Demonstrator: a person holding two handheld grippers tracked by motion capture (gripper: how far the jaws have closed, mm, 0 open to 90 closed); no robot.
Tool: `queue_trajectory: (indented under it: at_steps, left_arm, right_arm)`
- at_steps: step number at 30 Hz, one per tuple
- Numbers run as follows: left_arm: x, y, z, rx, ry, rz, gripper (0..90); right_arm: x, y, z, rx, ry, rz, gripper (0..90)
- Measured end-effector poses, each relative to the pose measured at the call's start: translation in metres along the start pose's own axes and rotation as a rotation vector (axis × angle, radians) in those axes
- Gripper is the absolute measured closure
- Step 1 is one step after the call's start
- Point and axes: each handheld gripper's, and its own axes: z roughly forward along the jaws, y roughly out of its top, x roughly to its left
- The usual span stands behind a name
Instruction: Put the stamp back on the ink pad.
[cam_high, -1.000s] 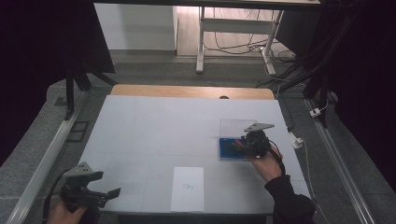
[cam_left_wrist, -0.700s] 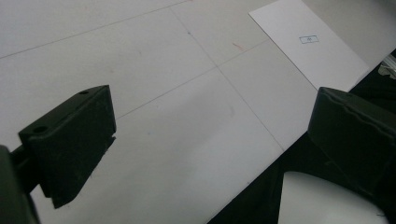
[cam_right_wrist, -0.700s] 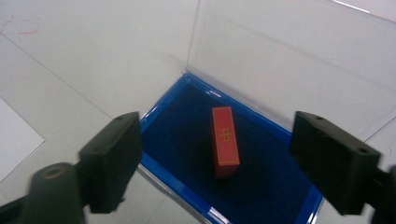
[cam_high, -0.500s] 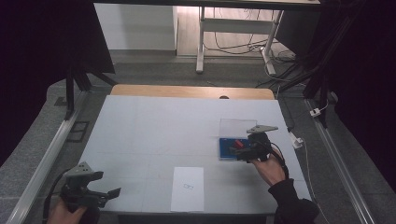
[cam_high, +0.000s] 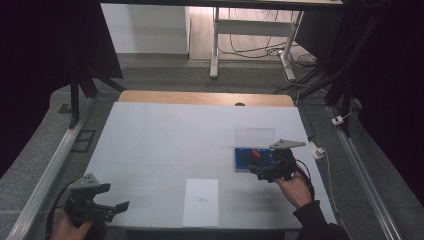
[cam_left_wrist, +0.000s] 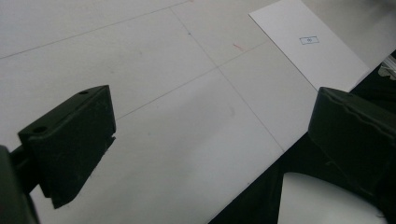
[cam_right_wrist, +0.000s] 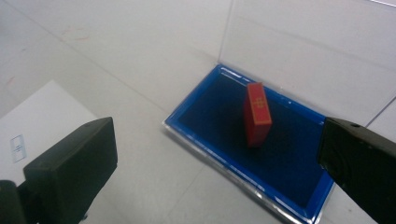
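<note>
I am looking down at a pale grey table (cam_high: 165, 135) whose far edge is showing a strip of bare wood (cam_high: 200, 98). Grey carpet (cam_high: 45, 145) is running along both sides. Beyond, light is falling on a white wall panel (cam_high: 145, 27) and a white desk frame (cam_high: 250, 35) with cables (cam_high: 260, 50) trailing beneath. Black drapes (cam_high: 35, 60) are darkening both flanks.

- a small red block (cam_right_wrist: 257, 114) with a gold-lined pattern on its top face stands on edge inside the blue-lined tray (cam_right_wrist: 215, 112), leaning slightly, near the tray's middle.
- the shallow rectangular tray (cam_high: 242, 159) lies flat on the right half of the white table, its clear lid (cam_high: 255, 136) standing upright along the far edge.
- nothing grips the block; it stands free.
</note>
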Motion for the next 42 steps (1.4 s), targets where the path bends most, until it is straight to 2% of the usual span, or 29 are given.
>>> queue_trajectory:
  at_steps: [5,18,26,34,42]
  left_arm:
    - [0.000,0.000,0.000,-0.001,0.001,0.000,1.2]
    - [0.000,0.000,0.000,-0.001,0.001,-0.002,1.2]
    - [0.000,0.000,0.000,-0.001,0.002,-0.002,1.1]
    - [0.000,0.000,0.000,-0.001,0.003,-0.001,1.1]
    - [0.000,0.000,0.000,0.000,0.005,0.000,1.1]
  right_arm:
    - [0.007,-0.005,-0.014,-0.017,-0.004,-0.013,0.0]
    - [0.019,-0.026,-0.048,-0.049,-0.006,0.001,0.0]
    - [0.023,-0.040,-0.065,-0.057,-0.052,0.002,0.0]
    - [0.026,-0.058,-0.081,-0.045,-0.095,0.032,0.0]
    - [0.027,-0.080,-0.091,-0.005,-0.112,0.080,0.0]
